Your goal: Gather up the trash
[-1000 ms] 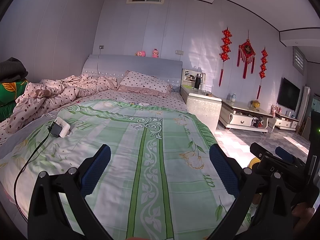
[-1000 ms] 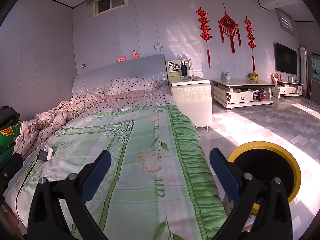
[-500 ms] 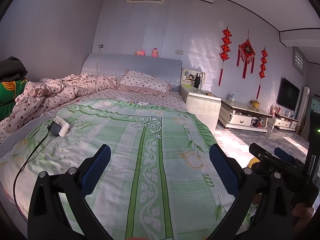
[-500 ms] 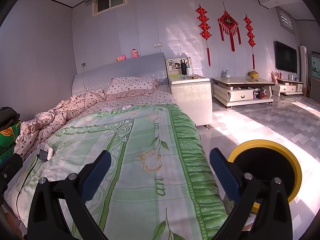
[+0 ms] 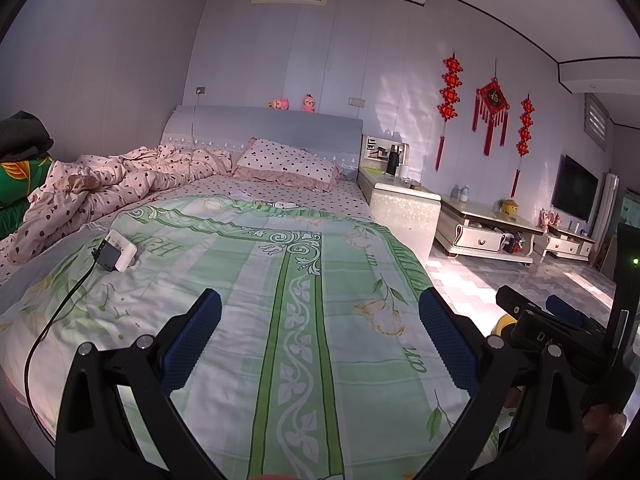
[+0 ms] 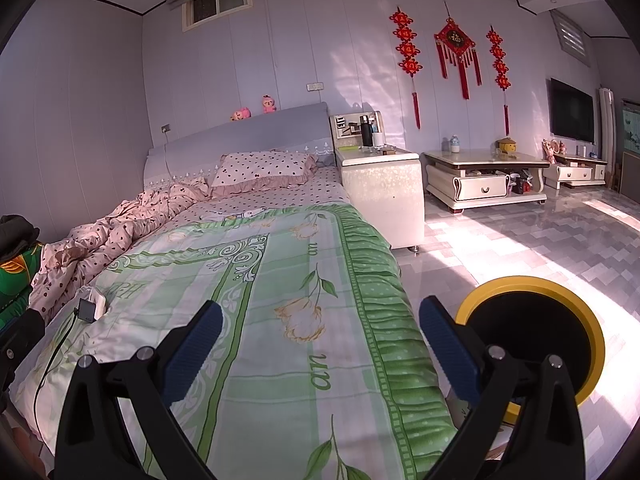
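Bin (image 6: 532,344) round, yellow-rimmed, black inside, beside bed (image 6: 280,300), both tongs (image 5: 316,336) (image 6: 316,340) spread, empty.

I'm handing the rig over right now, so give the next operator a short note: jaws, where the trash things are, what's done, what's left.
Left gripper: jaws wide open, empty, over the green floral bedspread.
Right gripper: jaws wide open, empty, over the bedspread's right edge.
Yellow-rimmed bin: on the floor right of the bed, beside the right gripper.
On the bed: small white scraps below the pillow, possibly trash; a charger with cable at left, probably not trash.
Done: nothing visibly collected.
Left: pick up the scraps and drop them in the bin.
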Available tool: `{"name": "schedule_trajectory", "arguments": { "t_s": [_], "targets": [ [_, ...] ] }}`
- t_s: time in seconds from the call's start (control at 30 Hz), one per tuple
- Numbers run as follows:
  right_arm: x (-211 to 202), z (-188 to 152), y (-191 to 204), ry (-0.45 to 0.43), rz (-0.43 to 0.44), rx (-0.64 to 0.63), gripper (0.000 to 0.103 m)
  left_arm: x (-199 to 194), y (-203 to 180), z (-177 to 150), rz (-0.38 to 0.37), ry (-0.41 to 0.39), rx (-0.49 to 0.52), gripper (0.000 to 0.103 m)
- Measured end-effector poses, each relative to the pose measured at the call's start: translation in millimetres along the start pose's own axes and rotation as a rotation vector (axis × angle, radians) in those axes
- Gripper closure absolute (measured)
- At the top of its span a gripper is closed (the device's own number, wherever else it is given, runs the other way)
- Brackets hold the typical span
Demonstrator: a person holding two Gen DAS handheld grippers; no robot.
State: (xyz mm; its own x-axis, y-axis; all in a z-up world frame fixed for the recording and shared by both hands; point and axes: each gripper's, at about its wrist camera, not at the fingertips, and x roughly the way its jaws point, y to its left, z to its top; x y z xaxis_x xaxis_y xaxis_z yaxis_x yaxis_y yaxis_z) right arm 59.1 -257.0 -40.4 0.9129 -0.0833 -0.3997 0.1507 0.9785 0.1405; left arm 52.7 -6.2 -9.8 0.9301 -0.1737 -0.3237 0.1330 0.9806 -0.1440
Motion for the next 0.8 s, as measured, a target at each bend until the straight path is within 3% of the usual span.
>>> {"name": "schedule_trajectory", "arguments": {
  "t_s": [0.8],
  "targets": [
    [1.7,-1.4,-0.1,0.009,0.001,0.005,0.008,0.0,-5.0,-7.8,-0.001,-0.006,0.001,0.008]
  ]
}}
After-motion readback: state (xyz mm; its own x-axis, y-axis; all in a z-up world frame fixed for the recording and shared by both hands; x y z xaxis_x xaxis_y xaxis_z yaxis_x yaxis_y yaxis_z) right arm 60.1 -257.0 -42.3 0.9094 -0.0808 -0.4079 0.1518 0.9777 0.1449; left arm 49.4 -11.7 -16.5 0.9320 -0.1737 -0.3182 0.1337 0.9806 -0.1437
